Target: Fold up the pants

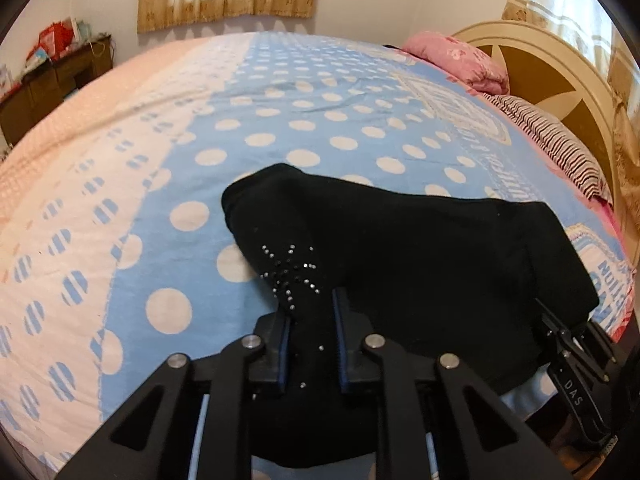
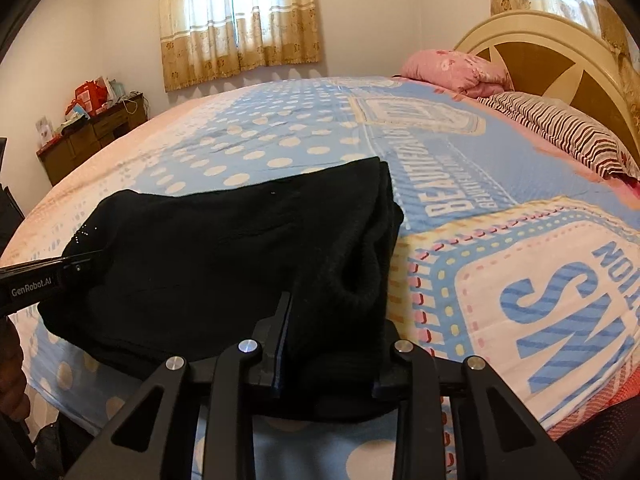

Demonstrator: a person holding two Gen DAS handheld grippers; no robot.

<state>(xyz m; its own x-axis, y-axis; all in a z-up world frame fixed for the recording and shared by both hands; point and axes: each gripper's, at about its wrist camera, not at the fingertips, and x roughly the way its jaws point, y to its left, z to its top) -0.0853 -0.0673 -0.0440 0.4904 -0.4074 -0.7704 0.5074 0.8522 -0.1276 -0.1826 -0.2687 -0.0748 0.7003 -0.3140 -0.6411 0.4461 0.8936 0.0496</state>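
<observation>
Black pants [image 1: 420, 256] lie folded in a short thick stack on the blue polka-dot bedspread [image 1: 320, 128], near the bed's front edge. A rhinestone star pattern [image 1: 290, 276] marks their left end. My left gripper [image 1: 312, 312] is shut on the pants' left end, cloth bunched between its blue pads. My right gripper [image 2: 328, 332] is shut on the pants [image 2: 224, 248] at their right end, where the folded layers gape. Each gripper shows in the other's view: the right one [image 1: 568, 340], the left one [image 2: 80, 264].
A pink pillow [image 1: 456, 60] and a striped pillow [image 1: 556, 144] lie against the cream headboard [image 1: 560, 68] at the right. A wooden dresser [image 1: 52, 88] with red clutter stands far left. Curtained windows [image 2: 240, 20] are behind the bed.
</observation>
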